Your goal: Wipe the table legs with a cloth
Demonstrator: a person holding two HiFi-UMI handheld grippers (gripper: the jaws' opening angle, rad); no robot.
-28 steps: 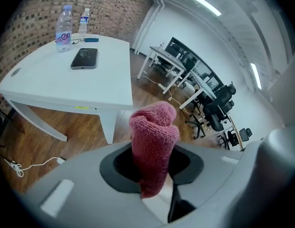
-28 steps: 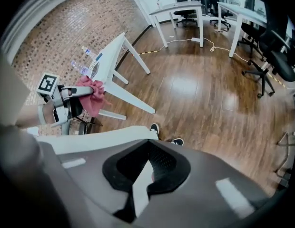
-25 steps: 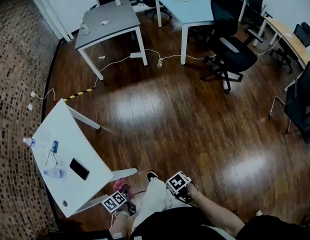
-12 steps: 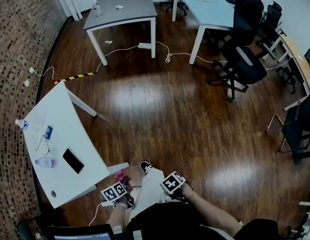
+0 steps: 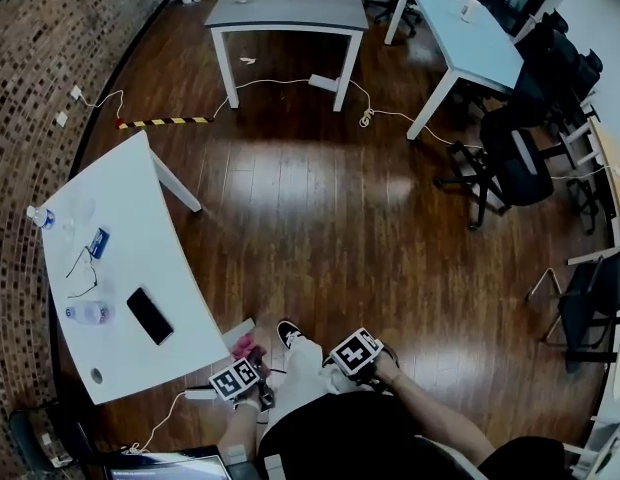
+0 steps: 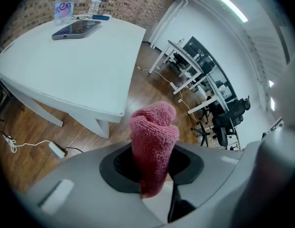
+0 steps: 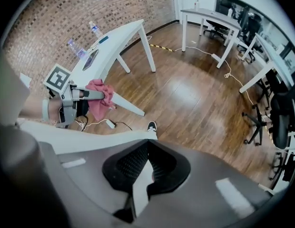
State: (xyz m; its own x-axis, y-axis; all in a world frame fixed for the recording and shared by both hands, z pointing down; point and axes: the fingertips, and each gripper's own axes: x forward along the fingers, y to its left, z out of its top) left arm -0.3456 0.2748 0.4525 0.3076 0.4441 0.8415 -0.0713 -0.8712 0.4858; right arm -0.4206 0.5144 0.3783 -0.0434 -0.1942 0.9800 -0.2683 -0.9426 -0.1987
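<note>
A white table (image 5: 130,258) stands at the left, with a slanted white leg (image 5: 240,330) at its near corner. My left gripper (image 5: 242,370) is shut on a rolled pink cloth (image 5: 246,346), which hangs just beside that leg. In the left gripper view the cloth (image 6: 153,144) sticks up out of the jaws of the left gripper (image 6: 152,167), with the leg (image 6: 101,126) a little beyond it. My right gripper (image 5: 358,360) hovers to the right, over the person's leg. In its own view the right gripper (image 7: 146,167) is shut and holds nothing. That view also shows the cloth (image 7: 99,103) against the leg (image 7: 126,106).
A phone (image 5: 151,315), two water bottles (image 5: 86,313) and glasses lie on the white table. A power strip with its cable (image 5: 200,395) lies on the wood floor under the near corner. A grey table (image 5: 285,8), a pale blue table (image 5: 470,43) and office chairs (image 5: 515,158) stand farther off.
The head view has swung, so the room and the white table sit differently in the picture. The left gripper with the cloth has sunk a little beside the near leg. The right gripper has shifted sideways.
</note>
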